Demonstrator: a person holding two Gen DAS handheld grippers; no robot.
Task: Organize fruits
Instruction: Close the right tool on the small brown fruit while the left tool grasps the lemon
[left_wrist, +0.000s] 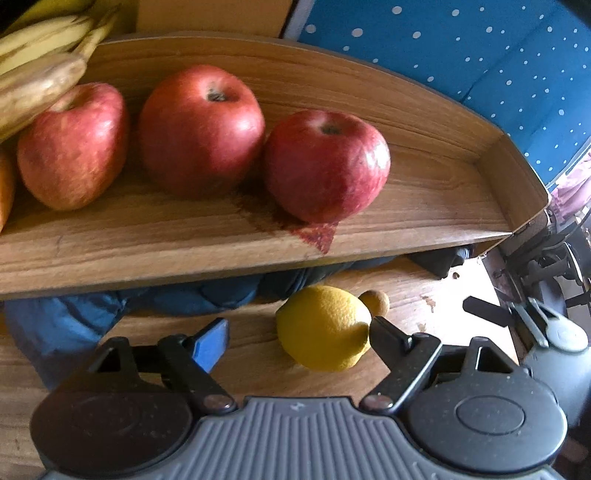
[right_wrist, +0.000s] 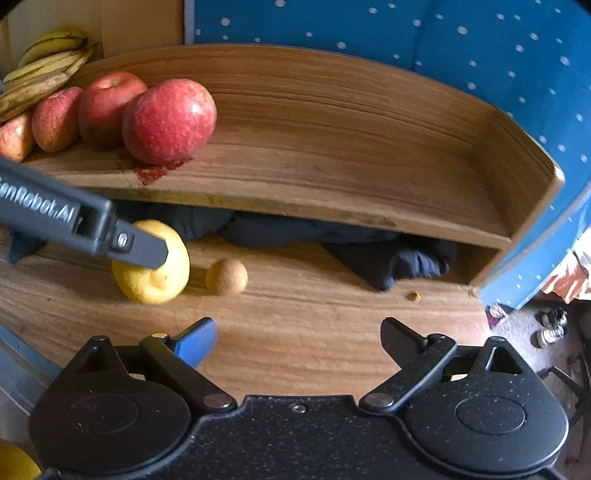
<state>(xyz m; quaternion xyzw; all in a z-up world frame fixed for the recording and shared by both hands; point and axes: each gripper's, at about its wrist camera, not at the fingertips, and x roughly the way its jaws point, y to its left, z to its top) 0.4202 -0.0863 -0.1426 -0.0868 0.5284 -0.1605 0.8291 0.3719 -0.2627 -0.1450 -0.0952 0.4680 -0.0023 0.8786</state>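
A wooden shelf tray (left_wrist: 424, 206) (right_wrist: 351, 177) holds three red apples (left_wrist: 327, 164) (left_wrist: 201, 127) (left_wrist: 72, 146) and bananas (left_wrist: 40, 55) at its left end. A yellow lemon (left_wrist: 323, 328) (right_wrist: 151, 269) lies on the wooden table below, with a small brown round fruit (left_wrist: 375, 302) (right_wrist: 226, 277) beside it. My left gripper (left_wrist: 299, 339) is open, its right finger touching the lemon's right side. In the right wrist view a finger of the left gripper (right_wrist: 144, 249) crosses in front of the lemon. My right gripper (right_wrist: 299, 338) is open and empty over the bare table.
Dark blue cloth (left_wrist: 207, 291) (right_wrist: 388, 258) is stuffed under the shelf. A blue dotted fabric (right_wrist: 443, 44) stands behind. The table's right edge (right_wrist: 484, 310) drops to the floor. The right part of the shelf holds nothing. Another yellow fruit (right_wrist: 14, 461) shows at bottom left.
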